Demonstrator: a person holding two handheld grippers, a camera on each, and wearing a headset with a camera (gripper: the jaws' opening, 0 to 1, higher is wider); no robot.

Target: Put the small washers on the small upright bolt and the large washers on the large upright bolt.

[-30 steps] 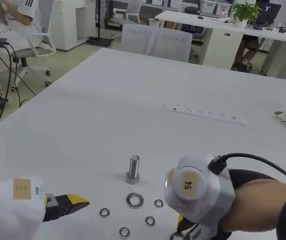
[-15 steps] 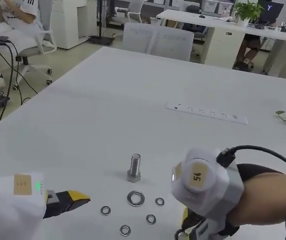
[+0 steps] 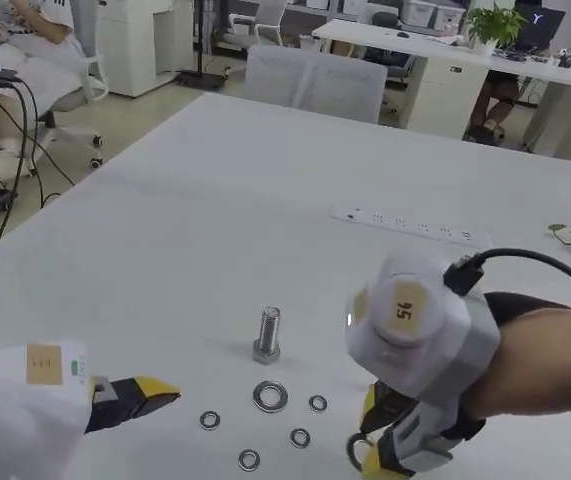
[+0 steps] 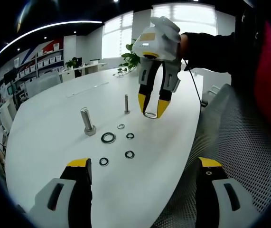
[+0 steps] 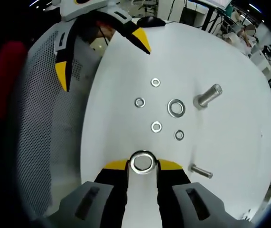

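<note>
Honestly, my right gripper [image 4: 152,107] pinches a washer [image 5: 142,153] by its rim; a slack grip could drop it over the table's [image 5: 116,142] near edge.

The table [image 3: 265,180] is plain white. The right tongs [image 5: 143,165] have a white body, black arms and yellow tips. They carry a tan label [image 3: 403,310] printed 54 in dark figures. The large washer [image 5: 143,162] pinched in them is shiny silver. The left tongs [image 4: 142,164] are the same white, black and yellow. The large bolt [image 3: 268,335], the small bolt [image 4: 126,103] and the 5 loose washers [image 3: 300,438] are grey metal. The chair [image 4: 230,128] is pale grey mesh, finely dotted. The plant [image 3: 493,20] is green.
</note>
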